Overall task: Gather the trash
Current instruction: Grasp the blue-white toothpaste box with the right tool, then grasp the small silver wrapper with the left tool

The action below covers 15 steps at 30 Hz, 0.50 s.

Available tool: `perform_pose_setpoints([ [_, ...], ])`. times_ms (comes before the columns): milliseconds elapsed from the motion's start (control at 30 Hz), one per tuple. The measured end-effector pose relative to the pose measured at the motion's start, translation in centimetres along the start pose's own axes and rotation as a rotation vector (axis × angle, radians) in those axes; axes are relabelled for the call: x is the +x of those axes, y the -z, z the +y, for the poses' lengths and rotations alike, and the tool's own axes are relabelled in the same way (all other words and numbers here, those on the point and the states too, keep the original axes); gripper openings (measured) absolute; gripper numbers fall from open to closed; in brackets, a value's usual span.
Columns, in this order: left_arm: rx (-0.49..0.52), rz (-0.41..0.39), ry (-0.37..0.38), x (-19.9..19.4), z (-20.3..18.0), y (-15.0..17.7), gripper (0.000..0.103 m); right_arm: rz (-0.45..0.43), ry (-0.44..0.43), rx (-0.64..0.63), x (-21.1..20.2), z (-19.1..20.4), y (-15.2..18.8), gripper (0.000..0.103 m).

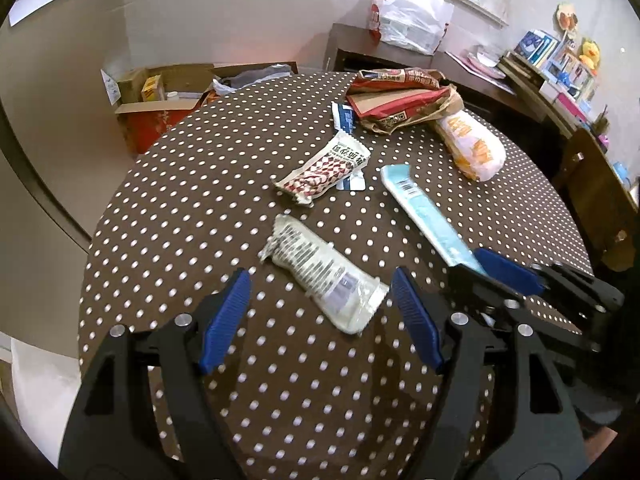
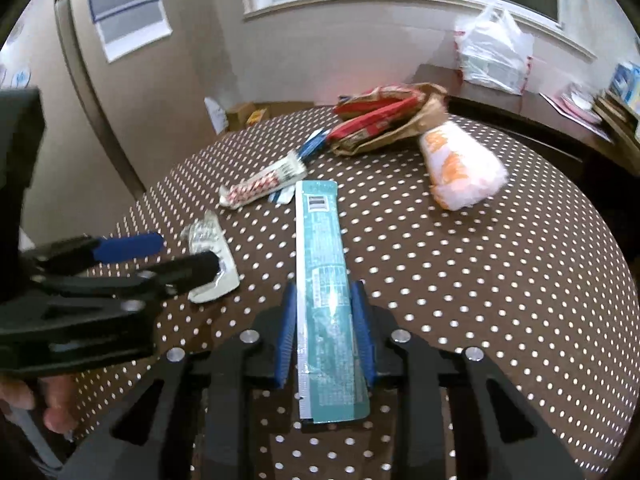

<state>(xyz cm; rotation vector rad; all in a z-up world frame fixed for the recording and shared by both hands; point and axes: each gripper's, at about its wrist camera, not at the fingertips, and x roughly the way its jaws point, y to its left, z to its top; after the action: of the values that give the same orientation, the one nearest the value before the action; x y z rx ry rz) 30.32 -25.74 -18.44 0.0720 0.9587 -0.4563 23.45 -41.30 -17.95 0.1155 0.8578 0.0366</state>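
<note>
- Wrapper [image 1: 324, 280] lay between spread left fingers [image 1: 224, 316], long axis slanting across their gap.
- Right fingers [image 2: 362, 332] clasped teal packet [image 2: 324, 280] lengthwise.

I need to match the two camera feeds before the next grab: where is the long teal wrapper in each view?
Left wrist: the teal wrapper runs diagonally right of centre, its near end between the right gripper's fingers.
Right wrist: the teal wrapper runs straight up the middle, between that gripper's blue pads.
Shared landmark: the white and orange wrapper at the far right of the dotted table.
</note>
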Motion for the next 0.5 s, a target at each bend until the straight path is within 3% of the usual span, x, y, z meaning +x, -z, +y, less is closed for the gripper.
perform_pose_setpoints([
  [100, 0.025, 0.024, -0.029, 1.0, -0.6, -0.5, 0.057, -0.016, -0.014, 0.028, -0.7, -0.5, -0.1, 0.027],
  [333, 0.082, 0.035, -0.088, 2.1, -1.9, -0.6, 0.054, -0.034, -0.022, 0.053, -1.7, -0.5, -0.3, 0.027],
  [433, 0.105, 0.028, -0.079, 1.8, -2.1, -0.4, 0.029, -0.049, -0.025, 0.054, -2.3, -0.3, -0.6, 0.027],
  [500, 0.116, 0.03, -0.075, 1.7, -2.1, -0.4, 0.025, -0.056, -0.028, 0.054, -2.7, 0.0, -0.7, 0.027],
])
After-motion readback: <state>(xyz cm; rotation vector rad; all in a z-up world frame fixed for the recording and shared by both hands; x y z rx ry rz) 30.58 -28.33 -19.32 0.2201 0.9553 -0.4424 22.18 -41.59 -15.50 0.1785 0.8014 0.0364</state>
